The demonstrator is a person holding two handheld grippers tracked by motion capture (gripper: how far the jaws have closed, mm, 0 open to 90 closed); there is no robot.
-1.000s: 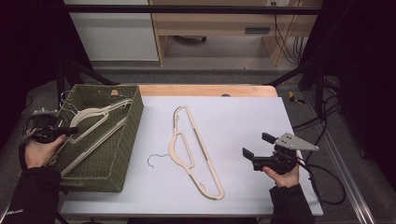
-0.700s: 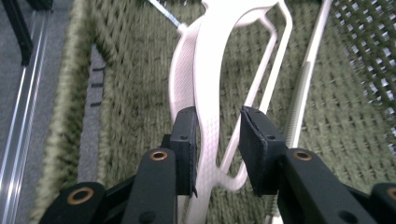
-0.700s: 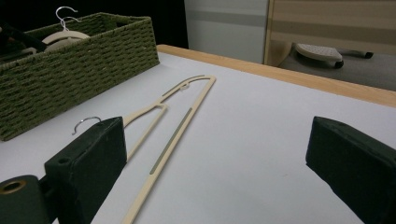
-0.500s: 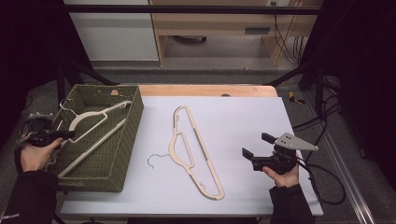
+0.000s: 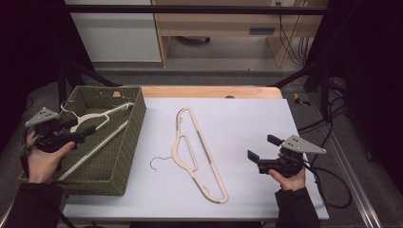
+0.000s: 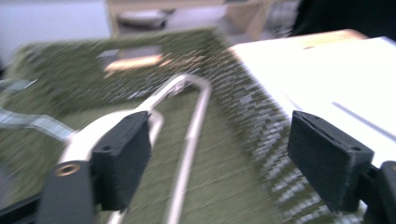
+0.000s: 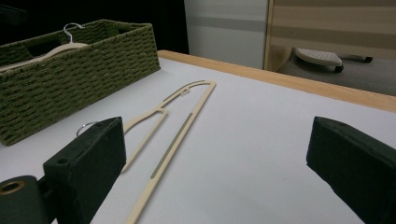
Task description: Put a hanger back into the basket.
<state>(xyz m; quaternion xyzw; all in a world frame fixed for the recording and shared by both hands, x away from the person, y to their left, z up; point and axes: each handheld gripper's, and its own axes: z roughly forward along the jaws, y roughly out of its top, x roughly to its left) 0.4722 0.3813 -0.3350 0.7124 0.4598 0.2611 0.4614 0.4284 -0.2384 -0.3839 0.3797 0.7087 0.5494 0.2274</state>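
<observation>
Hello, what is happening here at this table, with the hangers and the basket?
A person holds a gripper in each hand. The left gripper is open above the green woven basket, where one cream hanger lies, its hook over the rim. A second hanger lies flat on the white table. The right gripper is open too, low over the table to that hanger's right, touching nothing.

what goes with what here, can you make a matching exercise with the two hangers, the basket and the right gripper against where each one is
Things:
1. hanger with its hook free
2. hanger in the basket
3. woven basket
4. right gripper

Places or states:
A. at the table's left edge, dark green
B. flat on the white table top, mid-table
C. held open above the table's right part
D. leaning inside, near the left gripper

Pairs: 1-B, 2-D, 3-A, 4-C
</observation>
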